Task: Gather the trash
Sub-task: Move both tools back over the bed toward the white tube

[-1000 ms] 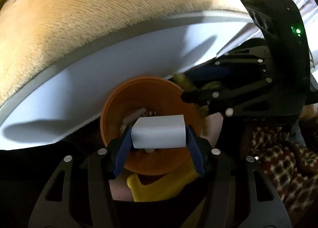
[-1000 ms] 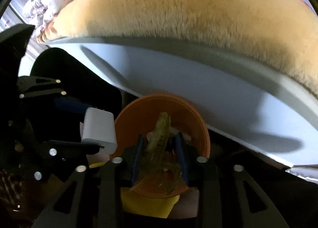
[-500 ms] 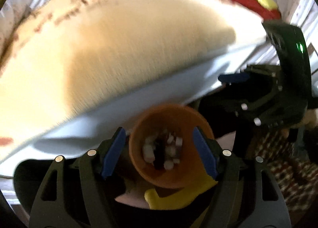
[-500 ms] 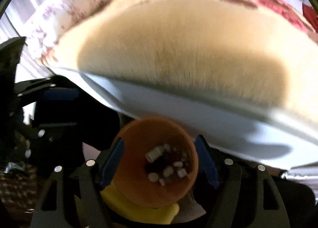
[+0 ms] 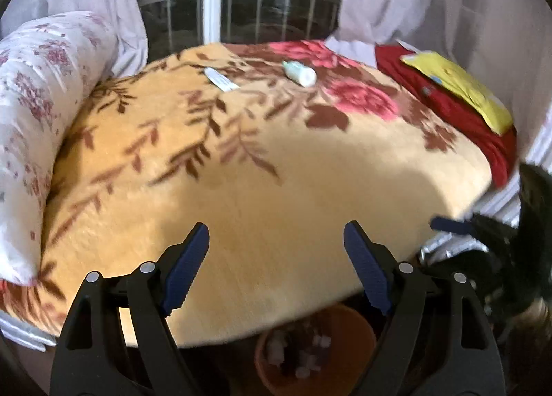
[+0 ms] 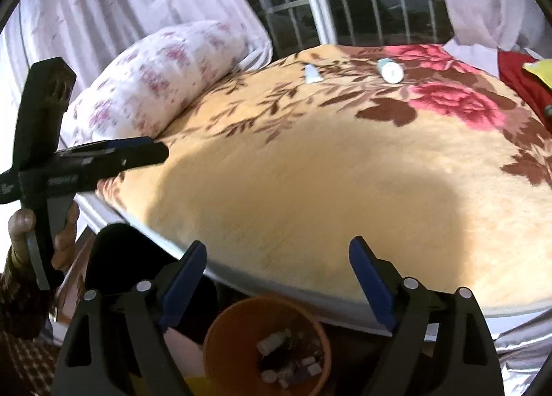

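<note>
Both claws empty and spreading above the bed, the bin below them.

A second ago the left claw [image 5: 276, 251] gripped a white block and the right claw [image 6: 277, 268] a crumpled greenish wrapper over the orange trash bin [image 6: 267, 344]; now neither holds anything, their ribbed blue pads are still moving apart, and both views have lifted from the bed's edge to its whole top. The round plastic bin sits under the bed's edge, small white scraps inside. On the plush yellow blanket [image 5: 258, 189], printed with brown leaves and pink roses, a small white tube [image 5: 299, 73] and a flat white wrapper [image 5: 220, 80] lie near the far side, by the barred window.
</note>
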